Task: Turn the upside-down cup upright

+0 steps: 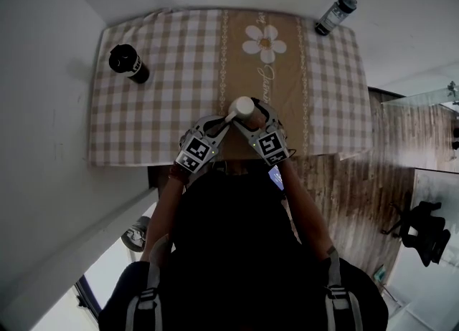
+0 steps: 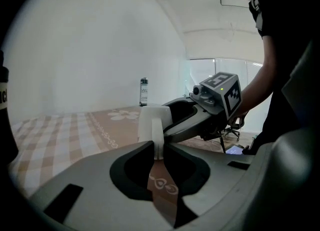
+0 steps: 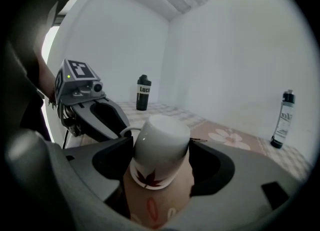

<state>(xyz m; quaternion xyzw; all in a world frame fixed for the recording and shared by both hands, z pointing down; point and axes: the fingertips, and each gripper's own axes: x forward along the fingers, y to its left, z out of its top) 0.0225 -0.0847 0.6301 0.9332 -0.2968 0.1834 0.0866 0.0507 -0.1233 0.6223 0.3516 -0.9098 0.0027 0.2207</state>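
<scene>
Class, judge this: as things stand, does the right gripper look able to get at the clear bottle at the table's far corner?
Probably not yet. The right gripper is closed on the white cup, which the left gripper also holds; the bottle stands apart across bare cloth.

The left gripper [image 2: 159, 150], tilted slightly down, pinches the handle [image 2: 158, 134]. The right gripper [image 3: 161, 149], angled toward it, clamps the cup [image 1: 242, 107].

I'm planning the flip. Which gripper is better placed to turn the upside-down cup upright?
Probably the right gripper: its fingers clamp the cup across its body, so a wrist roll should turn it. The left gripper only pinches the thin handle.
</scene>
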